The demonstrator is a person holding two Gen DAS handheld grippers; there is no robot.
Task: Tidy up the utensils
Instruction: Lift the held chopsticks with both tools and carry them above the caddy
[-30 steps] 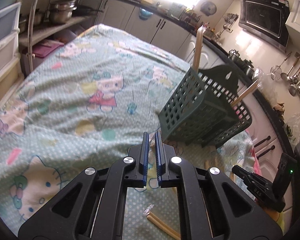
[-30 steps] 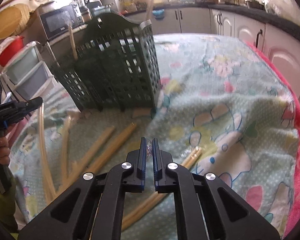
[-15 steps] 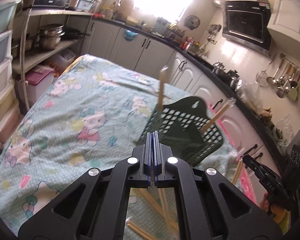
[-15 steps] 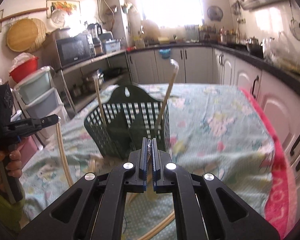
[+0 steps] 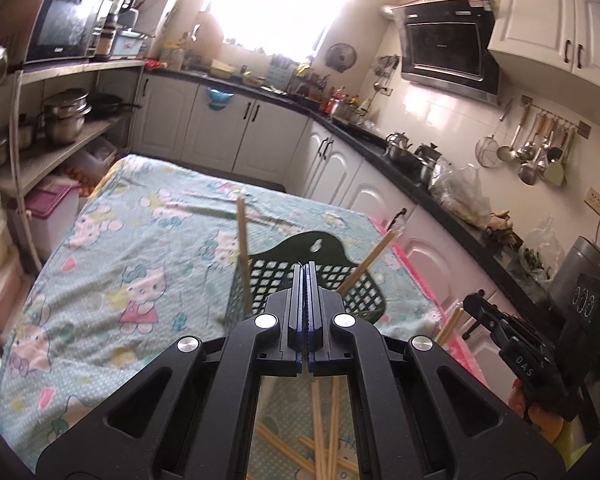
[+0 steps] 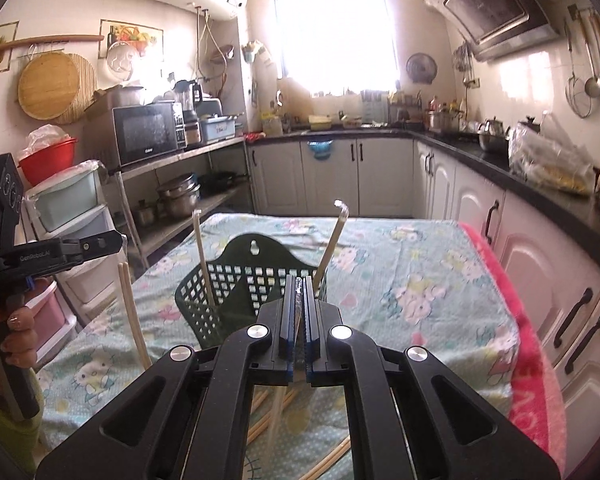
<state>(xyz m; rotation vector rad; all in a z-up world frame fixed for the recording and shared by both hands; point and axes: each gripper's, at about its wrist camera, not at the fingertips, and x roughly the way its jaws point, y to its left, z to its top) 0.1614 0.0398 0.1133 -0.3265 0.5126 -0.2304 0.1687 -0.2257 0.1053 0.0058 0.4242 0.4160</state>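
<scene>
Now each gripper pinches a chopstick pair: left gripper (image 5: 307, 312) nearly closed, its sticks (image 5: 323, 432) hanging below; right gripper (image 6: 297, 320) clamping a wrapped pair (image 6: 298, 312); carry both above the basket (image 6: 256, 280); lower ends inside beside the two already standing

I'm working in a home kitchen. Around the bright window (image 6: 334, 28), white cabinets (image 6: 332, 178) run under a dark countertop (image 6: 384, 128). Right of the window hangs a range hood (image 6: 496, 8), with ladles (image 5: 536, 148) on a wall rail beyond it. Left of the window, a microwave (image 6: 146, 134) sits on a shelf above steel pots (image 6: 179, 197).
</scene>
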